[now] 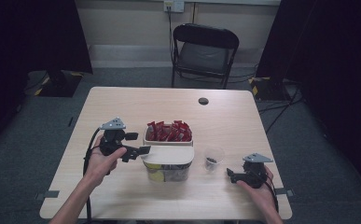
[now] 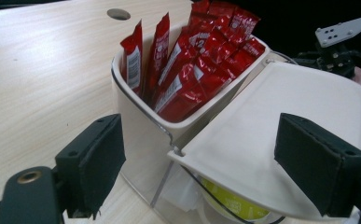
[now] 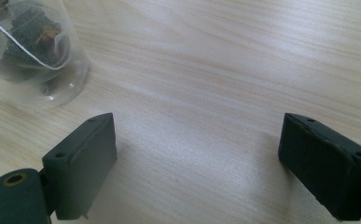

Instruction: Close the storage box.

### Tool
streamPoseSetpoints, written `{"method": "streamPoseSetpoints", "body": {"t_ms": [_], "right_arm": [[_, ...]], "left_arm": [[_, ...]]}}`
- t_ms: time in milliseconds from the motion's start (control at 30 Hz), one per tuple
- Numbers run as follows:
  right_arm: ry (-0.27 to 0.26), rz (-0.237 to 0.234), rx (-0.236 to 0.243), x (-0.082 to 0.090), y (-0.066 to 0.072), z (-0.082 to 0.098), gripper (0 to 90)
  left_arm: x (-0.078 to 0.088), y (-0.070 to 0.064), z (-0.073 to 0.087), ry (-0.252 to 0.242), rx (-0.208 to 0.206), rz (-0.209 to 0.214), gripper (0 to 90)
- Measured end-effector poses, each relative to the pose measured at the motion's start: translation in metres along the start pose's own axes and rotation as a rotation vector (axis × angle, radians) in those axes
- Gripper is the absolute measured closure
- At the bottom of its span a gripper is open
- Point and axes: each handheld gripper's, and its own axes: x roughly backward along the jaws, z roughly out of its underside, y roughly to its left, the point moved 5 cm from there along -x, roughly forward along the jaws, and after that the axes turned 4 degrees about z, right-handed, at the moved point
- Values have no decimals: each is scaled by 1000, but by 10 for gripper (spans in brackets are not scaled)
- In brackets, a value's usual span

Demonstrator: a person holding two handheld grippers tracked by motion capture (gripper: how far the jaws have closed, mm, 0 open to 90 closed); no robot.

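The clear container point(image 1: 168, 156) sits mid-table, its far compartment packed with upright red sachets point(image 1: 168, 131), and its white lid point(image 1: 168, 155) lies swung down over the near compartment, where something yellow shows through the wall. The left gripper point(image 1: 138, 150) is right at that lid's left edge; in the left gripper view the jaws stand wide apart, one on each side of the lid point(image 2: 281, 135) and the tub wall, gripping nothing, with the sachets point(image 2: 194, 60) just beyond. So nothing looks lifted out yet; I judge the reach is made and the actual grasp is to come. To the right a small clear cup point(image 1: 213, 157) holds a dark tea bag. Near it, low on the table point(image 1: 122, 105), the right gripper point(image 1: 231, 174) rests, jaws spread and empty.
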Motion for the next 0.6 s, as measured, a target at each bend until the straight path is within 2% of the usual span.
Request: {"method": "streamPoseSetpoints", "body": {"t_ms": [267, 433, 500, 600], "right_arm": [[0, 0, 1, 0, 0, 0, 108], [0, -1, 1, 0, 0, 0, 108], [-1, -1, 2, 0, 0, 0, 108], [-1, -1, 2, 0, 0, 0, 108]], "left_arm": [[-12, 3, 14, 71, -14, -32, 158], [-15, 2, 19, 78, -13, -33, 155], [-13, 0, 19, 78, -25, -63, 155], [-9, -2, 20, 75, -34, -50, 156]]}}
